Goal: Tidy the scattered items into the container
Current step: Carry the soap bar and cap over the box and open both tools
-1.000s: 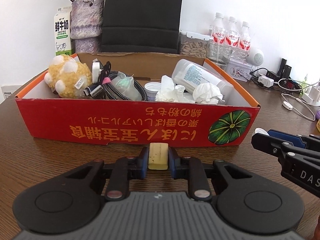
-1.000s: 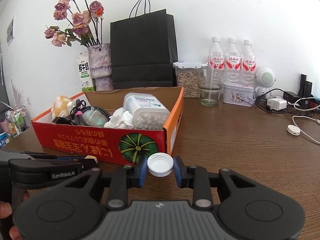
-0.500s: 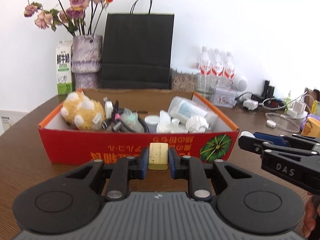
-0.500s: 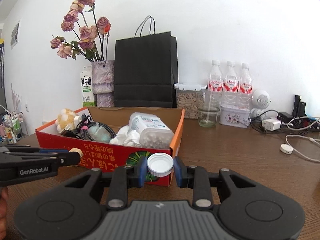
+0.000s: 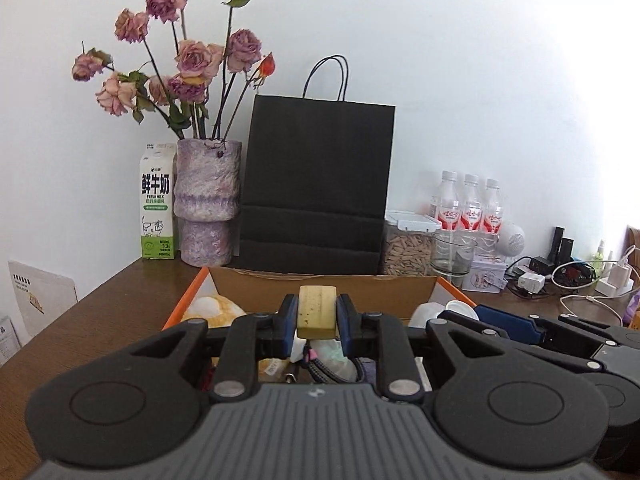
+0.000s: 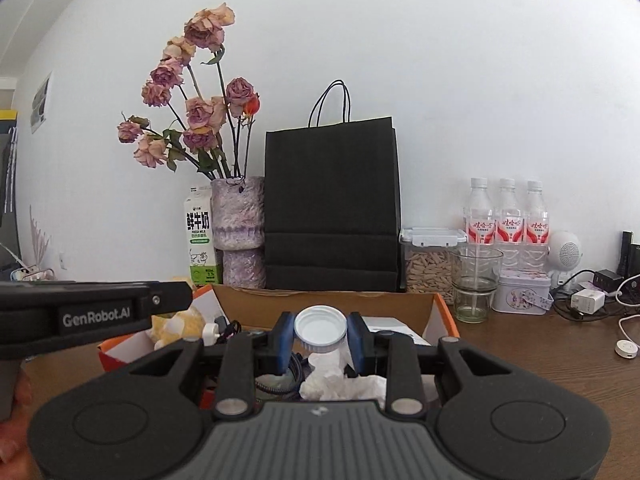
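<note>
Left gripper [image 5: 317, 317] jaws pinching yellow block [image 5: 317, 311]; right gripper [image 6: 320, 332] jaws pinching white cap [image 6: 320, 327].

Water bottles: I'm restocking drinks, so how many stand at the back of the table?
3. The water bottles stand in a row against the wall, behind the drinking glass and tin. More could be hidden.

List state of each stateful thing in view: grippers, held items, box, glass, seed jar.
left gripper: shut on yellow block, over the box
right gripper: shut on white cap, over the box
cardboard box: open, partly filled
glass: upright, looks empty
seed jar: lid on
</note>
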`<state>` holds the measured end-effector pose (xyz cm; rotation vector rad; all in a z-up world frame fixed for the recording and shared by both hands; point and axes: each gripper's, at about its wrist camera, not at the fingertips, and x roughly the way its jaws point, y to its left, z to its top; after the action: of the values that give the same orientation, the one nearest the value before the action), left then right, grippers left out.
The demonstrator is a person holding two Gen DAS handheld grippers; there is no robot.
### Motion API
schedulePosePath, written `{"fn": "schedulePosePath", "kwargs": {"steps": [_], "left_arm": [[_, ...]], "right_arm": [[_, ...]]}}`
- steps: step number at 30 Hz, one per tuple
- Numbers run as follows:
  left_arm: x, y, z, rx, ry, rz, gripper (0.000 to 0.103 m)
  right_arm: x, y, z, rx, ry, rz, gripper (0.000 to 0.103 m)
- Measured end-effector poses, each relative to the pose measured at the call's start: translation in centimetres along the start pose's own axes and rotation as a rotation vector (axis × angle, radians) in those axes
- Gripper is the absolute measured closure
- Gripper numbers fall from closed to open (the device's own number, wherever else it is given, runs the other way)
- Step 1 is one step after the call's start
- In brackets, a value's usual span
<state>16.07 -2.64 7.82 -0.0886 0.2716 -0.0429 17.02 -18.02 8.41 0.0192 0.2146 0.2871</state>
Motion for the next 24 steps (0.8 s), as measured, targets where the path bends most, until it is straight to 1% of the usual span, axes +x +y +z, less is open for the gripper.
{"fn": "schedulePosePath", "kwargs": {"steps": [2, 6, 11, 12, 13, 14, 15, 16, 17, 18, 20, 22, 24], "left_arm": [[1.2, 1.4, 0.0, -0.031, 0.034, -0.002, 0.082], [2.5, 2.8, 0.3, -0.011, -0.003, 0.030, 0.082], [3.9, 2.6, -0.1, 0.028, -0.001, 0.048, 0.082], [4.0, 2.4, -0.3, 0.036, 0.002, 0.050, 0.081], [3.9, 2.3, -0.4, 0.040, -0.003, 0.056, 0.080], [3.7, 2.3, -0.6, 0.045, -0.017, 0.063, 0.069], [3.4, 2.3, -0.7, 0.048, -0.031, 0.078, 0.036], [2.9, 2.2, -0.7, 0.047, -0.056, 0.107, 0.017], [2.3, 2.2, -0.8, 0.047, -0.092, 0.138, 0.000], [1.4, 2.1, -0.9, 0.059, -0.143, 0.165, 0.000], [0.5, 1.9, -0.9, 0.084, -0.182, 0.186, 0.000], [0.2, 1.7, -0.8, 0.087, -0.189, 0.194, 0.000], [0.3, 1.7, -0.8, 0.085, -0.177, 0.178, 0.000]], "right_arm": [[1.6, 0.7, -0.4, -0.002, 0.003, -0.009, 0.076], [3.2, 1.5, -0.6, -0.026, -0.003, -0.011, 0.076], [3.5, 1.3, -0.8, -0.043, 0.006, -0.009, 0.075], [3.4, 1.3, -0.8, -0.040, 0.008, -0.011, 0.074], [3.3, 1.2, -0.9, -0.040, 0.012, -0.012, 0.060], [3.0, 1.2, -1.0, -0.043, 0.011, -0.015, 0.035], [2.7, 1.3, -1.0, -0.048, 0.003, -0.024, 0.021], [2.2, 1.3, -1.0, -0.053, -0.014, -0.040, 0.000], [1.7, 1.3, -1.0, -0.056, -0.033, -0.053, 0.000], [1.3, 1.3, -0.9, -0.057, -0.037, -0.059, 0.000], [0.7, 1.0, -0.6, -0.038, -0.031, -0.063, 0.000], [0.6, 0.7, -0.5, -0.015, -0.021, -0.072, 0.000], [0.5, 0.3, -0.6, 0.001, -0.010, -0.075, 0.000]]}}
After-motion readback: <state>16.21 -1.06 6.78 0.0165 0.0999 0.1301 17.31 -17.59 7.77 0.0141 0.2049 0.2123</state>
